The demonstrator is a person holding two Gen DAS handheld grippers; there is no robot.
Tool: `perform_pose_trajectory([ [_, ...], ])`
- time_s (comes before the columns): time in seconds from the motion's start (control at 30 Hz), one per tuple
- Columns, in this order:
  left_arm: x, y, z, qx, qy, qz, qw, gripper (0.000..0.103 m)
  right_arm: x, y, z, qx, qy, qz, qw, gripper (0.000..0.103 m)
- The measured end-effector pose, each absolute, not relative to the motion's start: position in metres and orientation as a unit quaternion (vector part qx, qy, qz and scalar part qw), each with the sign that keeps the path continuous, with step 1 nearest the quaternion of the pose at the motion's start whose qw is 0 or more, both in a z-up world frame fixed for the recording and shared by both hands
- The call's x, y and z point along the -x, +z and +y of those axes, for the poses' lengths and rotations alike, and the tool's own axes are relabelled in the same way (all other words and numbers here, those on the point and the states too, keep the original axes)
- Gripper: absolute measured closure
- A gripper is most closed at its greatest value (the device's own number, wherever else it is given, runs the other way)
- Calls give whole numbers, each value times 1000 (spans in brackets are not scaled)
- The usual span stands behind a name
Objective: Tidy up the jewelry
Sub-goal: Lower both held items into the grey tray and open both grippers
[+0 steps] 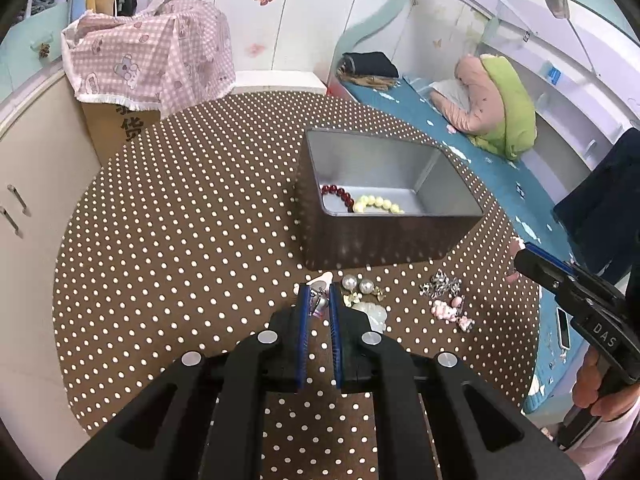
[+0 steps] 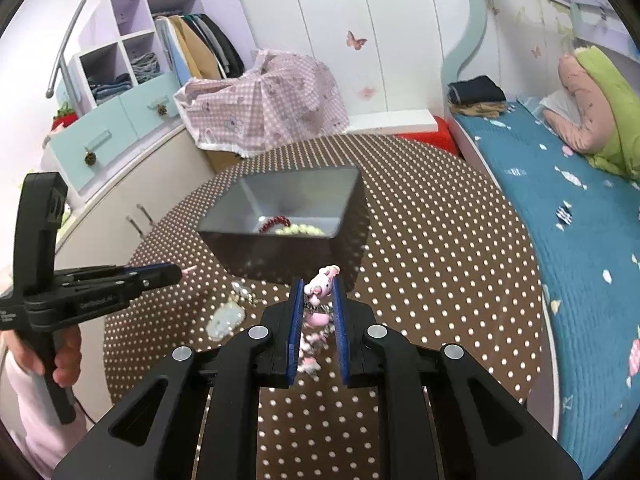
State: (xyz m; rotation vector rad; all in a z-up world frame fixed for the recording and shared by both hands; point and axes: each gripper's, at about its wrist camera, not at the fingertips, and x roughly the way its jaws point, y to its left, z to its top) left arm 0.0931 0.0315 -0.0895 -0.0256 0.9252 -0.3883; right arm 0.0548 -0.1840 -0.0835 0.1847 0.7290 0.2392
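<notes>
Right gripper [image 2: 317, 300], jaws clamped on a pink charm [image 2: 320, 282], faces the tin [image 2: 280, 248] ahead; left gripper [image 1: 319, 300] pinches a small trinket [image 1: 320, 296], both tin-bound.

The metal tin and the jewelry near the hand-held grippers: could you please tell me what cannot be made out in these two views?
- Left wrist view: the small item between the left hand-held gripper fingers is mostly hidden by them.
- Both views: the metal tin near wall hides part of the red bracelet and cream bracelet.
- Right wrist view: motion blur obscures the pale piece; the right hand-held gripper hides whether the pink charm is gripped.
</notes>
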Motion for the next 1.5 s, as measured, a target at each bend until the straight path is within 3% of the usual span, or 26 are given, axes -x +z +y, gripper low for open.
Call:
perform_pose_trajectory([
  [0.63,-110,-22,9,-5,-203,371,906,95,-87,-27,-162,-77,131,303,941,88],
  [1.5,-158,-42,-17,0,-223,399,889,94,-147,-49,-143,-66,169,335,925,85],
])
